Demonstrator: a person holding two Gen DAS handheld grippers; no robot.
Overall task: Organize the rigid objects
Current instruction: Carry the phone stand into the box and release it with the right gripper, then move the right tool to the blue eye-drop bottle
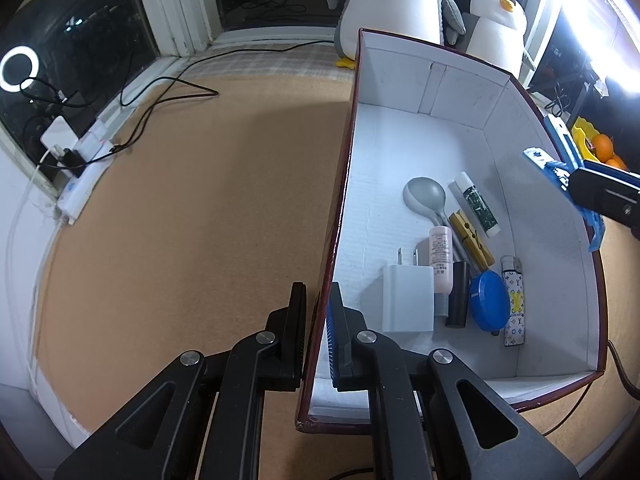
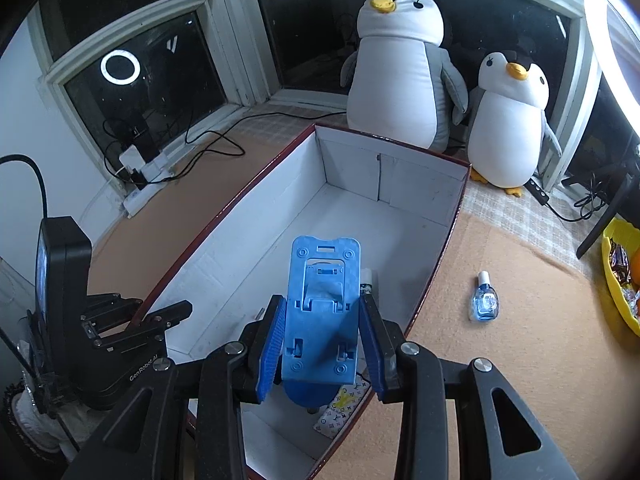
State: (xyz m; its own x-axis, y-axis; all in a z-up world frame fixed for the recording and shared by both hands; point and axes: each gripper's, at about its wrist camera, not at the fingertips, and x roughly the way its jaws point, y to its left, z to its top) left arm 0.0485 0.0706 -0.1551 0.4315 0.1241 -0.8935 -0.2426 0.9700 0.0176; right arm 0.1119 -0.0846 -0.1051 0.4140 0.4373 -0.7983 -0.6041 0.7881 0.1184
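Observation:
A white-lined box with dark red rim [image 1: 348, 128] [image 2: 460, 208] stands on the cork table. My left gripper [image 1: 316, 308] is shut on the box's left wall near its front corner. Inside lie a white charger [image 1: 408, 300], a grey spoon [image 1: 426, 196], a pink tube [image 1: 440, 256], a gold clip [image 1: 470, 240], a blue lid [image 1: 488, 300], a patterned lighter [image 1: 514, 304] and a white tube [image 1: 476, 204]. My right gripper [image 2: 320, 336] is shut on a blue phone stand [image 2: 320, 300] and holds it above the box; the stand also shows in the left wrist view [image 1: 560, 164].
A small blue glass bottle [image 2: 486, 300] lies on the table right of the box. Two plush penguins [image 2: 400, 64] stand behind it. A yellow bowl with oranges [image 2: 624, 276] sits at far right. A power strip with cables [image 1: 84, 176] lies at the left edge.

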